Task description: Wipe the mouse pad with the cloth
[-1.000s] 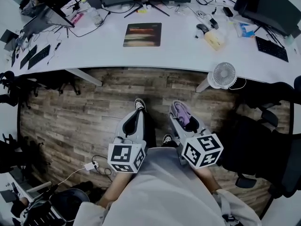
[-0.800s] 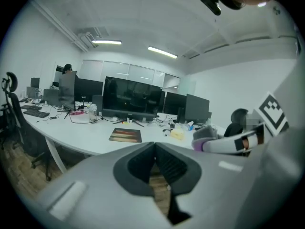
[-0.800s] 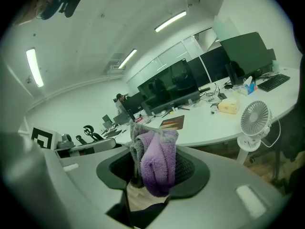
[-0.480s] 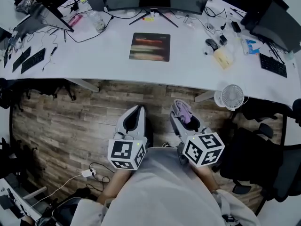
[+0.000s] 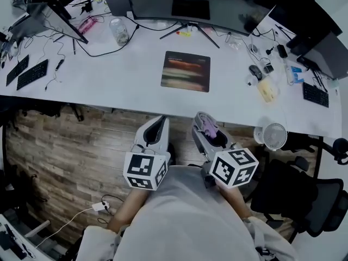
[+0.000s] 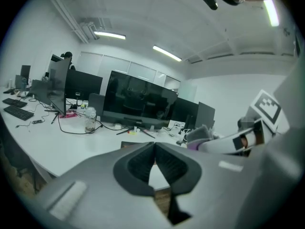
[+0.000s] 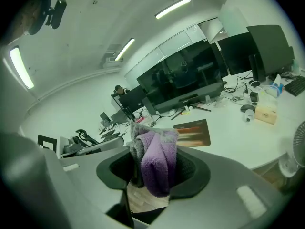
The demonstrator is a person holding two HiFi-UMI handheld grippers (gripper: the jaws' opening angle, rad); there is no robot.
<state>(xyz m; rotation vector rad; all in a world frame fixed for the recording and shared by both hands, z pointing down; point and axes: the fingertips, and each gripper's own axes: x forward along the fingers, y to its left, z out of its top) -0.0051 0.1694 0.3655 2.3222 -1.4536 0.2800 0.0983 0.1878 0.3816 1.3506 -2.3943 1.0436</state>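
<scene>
A dark mouse pad with coloured stripes lies on the white desk, in front of the monitor; it also shows in the right gripper view, mouse pad. My right gripper is shut on a purple and grey cloth, cloth, held over the wood floor short of the desk edge. Beside it on the left, my left gripper is shut with nothing in it; its jaws meet at the tips in the left gripper view.
Monitors, a glass jar, cables and keyboards crowd the desk's back and left. A mouse and a tan box lie right of the pad. A small fan and office chairs stand at the right.
The desk and mouse pad have come closer and lower in the head view as I move towards them. Both grippers hold the same pose, the cloth still gripped.
</scene>
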